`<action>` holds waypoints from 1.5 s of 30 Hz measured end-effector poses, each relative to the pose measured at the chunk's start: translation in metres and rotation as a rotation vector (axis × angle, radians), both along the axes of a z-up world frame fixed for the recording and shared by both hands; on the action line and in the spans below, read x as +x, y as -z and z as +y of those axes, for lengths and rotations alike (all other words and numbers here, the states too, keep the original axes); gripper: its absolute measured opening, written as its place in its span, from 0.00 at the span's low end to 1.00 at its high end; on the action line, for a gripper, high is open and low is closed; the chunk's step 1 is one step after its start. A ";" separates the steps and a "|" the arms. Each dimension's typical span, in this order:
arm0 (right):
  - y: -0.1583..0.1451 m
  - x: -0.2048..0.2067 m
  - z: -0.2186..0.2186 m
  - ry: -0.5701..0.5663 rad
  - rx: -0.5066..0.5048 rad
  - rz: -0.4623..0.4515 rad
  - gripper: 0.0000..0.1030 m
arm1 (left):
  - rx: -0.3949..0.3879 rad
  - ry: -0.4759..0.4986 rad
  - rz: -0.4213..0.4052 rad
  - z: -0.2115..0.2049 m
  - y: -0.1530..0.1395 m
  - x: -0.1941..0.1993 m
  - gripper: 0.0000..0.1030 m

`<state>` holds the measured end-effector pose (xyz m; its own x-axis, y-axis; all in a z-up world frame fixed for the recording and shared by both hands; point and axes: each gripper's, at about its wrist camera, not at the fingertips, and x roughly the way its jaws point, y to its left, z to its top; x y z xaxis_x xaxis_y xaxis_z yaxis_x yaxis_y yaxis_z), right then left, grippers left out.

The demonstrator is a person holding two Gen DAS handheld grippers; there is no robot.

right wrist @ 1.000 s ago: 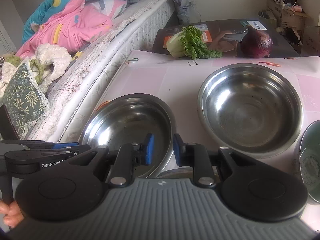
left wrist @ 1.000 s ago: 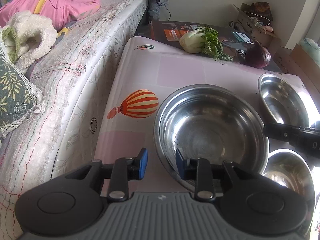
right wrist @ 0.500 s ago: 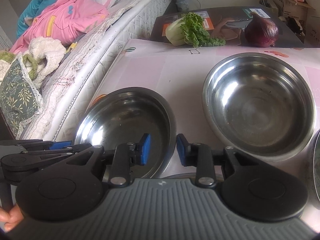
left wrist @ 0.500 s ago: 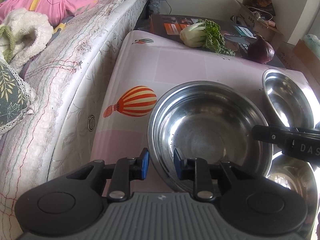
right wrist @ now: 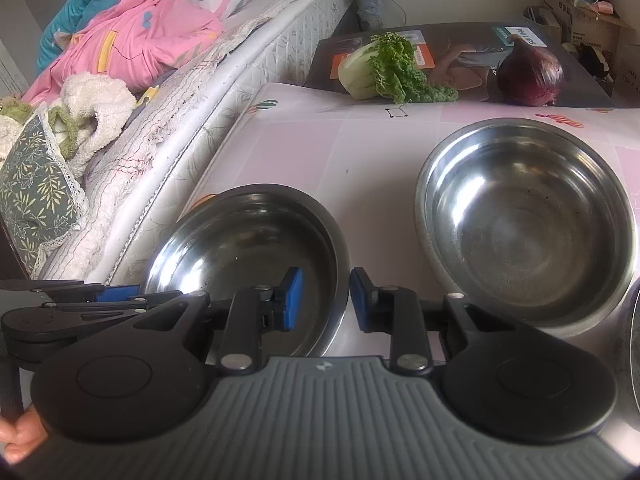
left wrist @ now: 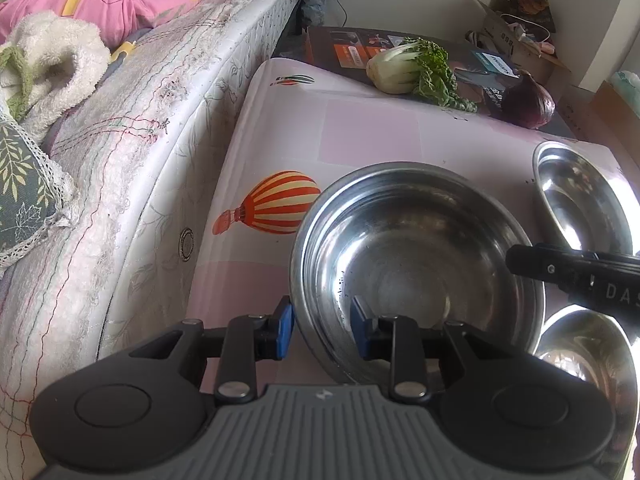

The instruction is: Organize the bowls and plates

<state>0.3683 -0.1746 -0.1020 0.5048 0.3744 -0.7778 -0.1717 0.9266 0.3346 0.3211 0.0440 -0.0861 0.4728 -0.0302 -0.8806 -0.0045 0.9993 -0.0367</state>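
Note:
A large steel bowl (left wrist: pixel 416 264) (right wrist: pixel 248 256) sits on the pink table (left wrist: pixel 360 136). My left gripper (left wrist: pixel 322 332) straddles its near-left rim, one pad outside against the wall and one inside; its jaws are opening. My right gripper (right wrist: pixel 326 300) straddles the opposite rim with its outer pad beside the edge and a gap at the inner pad; its jaws are closing. A second steel bowl (right wrist: pixel 528 220) (left wrist: pixel 580 200) stands to the right. A third bowl (left wrist: pixel 584 364) lies near the front right.
A bed (left wrist: pixel 140 140) with pink bedding runs along the table's left edge. A bok choy (left wrist: pixel 408 68) and a red onion (left wrist: pixel 528 100) lie on a dark box (left wrist: pixel 340 46) behind the table. Another bowl's rim (right wrist: pixel 636 340) shows at the right edge. A person's hand (right wrist: pixel 16 436) shows at bottom left.
The large bowl has slid slightly left, further over the balloon print, so its rim now meets my left outer pad. My left jaws stand narrower than a second ago.

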 end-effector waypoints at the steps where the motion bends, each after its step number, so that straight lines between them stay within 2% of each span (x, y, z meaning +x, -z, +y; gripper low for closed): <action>1: 0.001 0.001 -0.002 0.006 0.017 0.008 0.24 | 0.002 -0.001 0.001 0.000 0.001 0.001 0.30; 12: 0.002 0.002 -0.005 0.026 0.051 0.020 0.21 | 0.018 0.008 -0.025 -0.001 0.001 0.001 0.30; 45: -0.021 -0.002 -0.006 0.030 0.068 -0.012 0.21 | 0.032 0.004 -0.078 -0.001 -0.026 -0.008 0.30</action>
<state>0.3662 -0.1801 -0.0809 0.5256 0.4104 -0.7452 -0.1482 0.9067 0.3948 0.3130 0.0427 -0.0605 0.5403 -0.0051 -0.8415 0.0013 1.0000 -0.0052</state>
